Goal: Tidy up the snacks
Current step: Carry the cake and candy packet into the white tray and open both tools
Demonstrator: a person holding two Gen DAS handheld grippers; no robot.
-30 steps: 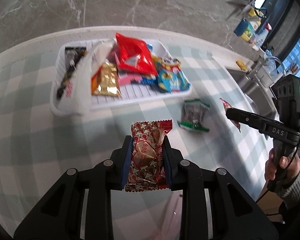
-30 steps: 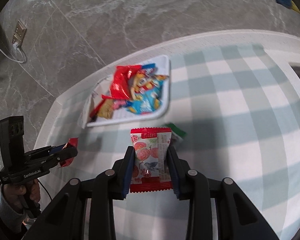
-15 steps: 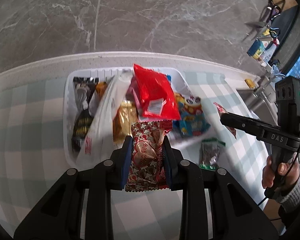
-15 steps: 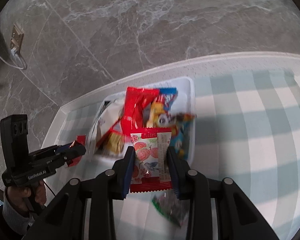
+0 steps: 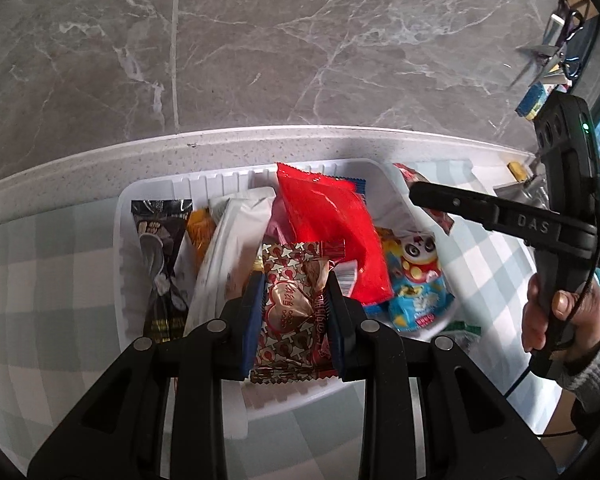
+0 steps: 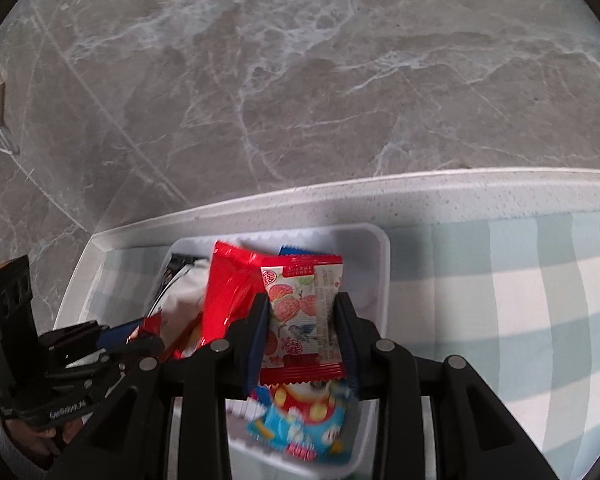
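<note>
My left gripper is shut on a red heart-print candy packet and holds it over the white tray. My right gripper is shut on a strawberry-print snack packet, also over the tray, near its right end. The tray holds several snacks: a big red bag, a blue panda packet, a white pouch and a black bar. The right gripper also shows in the left wrist view, and the left gripper in the right wrist view.
The tray sits on a green-and-white checked cloth close to the counter's far edge. A green packet lies on the cloth just right of the tray. Marble floor lies beyond the edge.
Both grippers have moved forward with their packets, from above the cloth to above the tray. Both stay shut on their packets.
</note>
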